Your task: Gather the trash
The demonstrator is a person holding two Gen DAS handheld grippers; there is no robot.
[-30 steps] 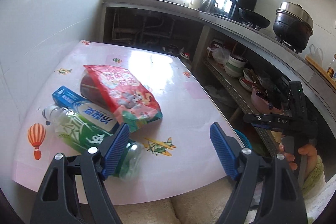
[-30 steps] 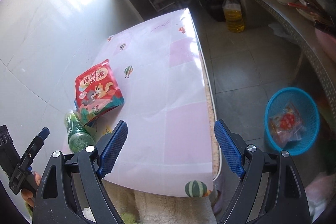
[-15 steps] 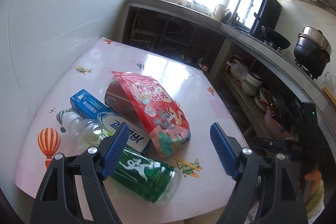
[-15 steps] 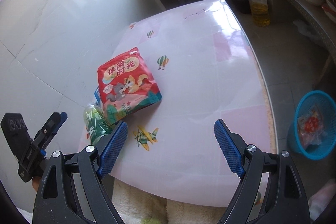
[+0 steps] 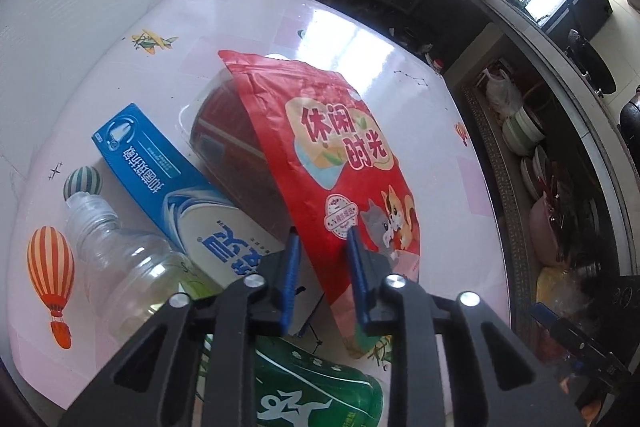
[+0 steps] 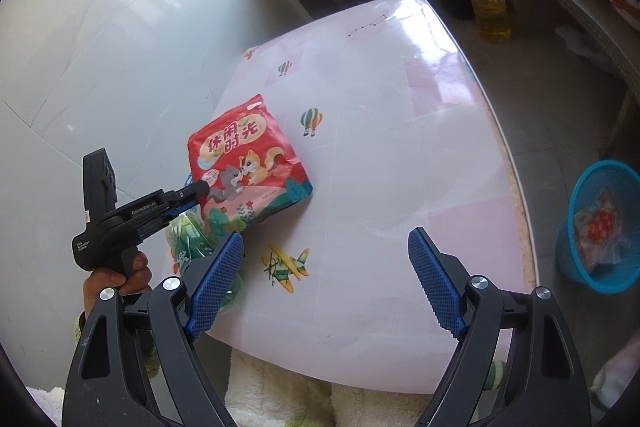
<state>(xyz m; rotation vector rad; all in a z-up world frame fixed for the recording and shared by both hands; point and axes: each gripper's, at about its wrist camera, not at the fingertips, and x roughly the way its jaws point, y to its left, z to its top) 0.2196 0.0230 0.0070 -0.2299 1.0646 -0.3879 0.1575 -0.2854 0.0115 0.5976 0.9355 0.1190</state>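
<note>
Left tongs (image 5: 322,247) hide the red snack bag (image 5: 340,163) edge, so we can't confirm contact. The bag covers most of a dark red container (image 5: 224,143). Green bottle (image 5: 320,399) is cut off at the bottom edge.

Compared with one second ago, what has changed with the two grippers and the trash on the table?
The left gripper moved forward to the pile and closed its fingers on the lower edge of the red snack bag. The right gripper stayed open above the table, holding nothing. The blue box, the bottle and the blue basket on the floor lie as before.
</note>
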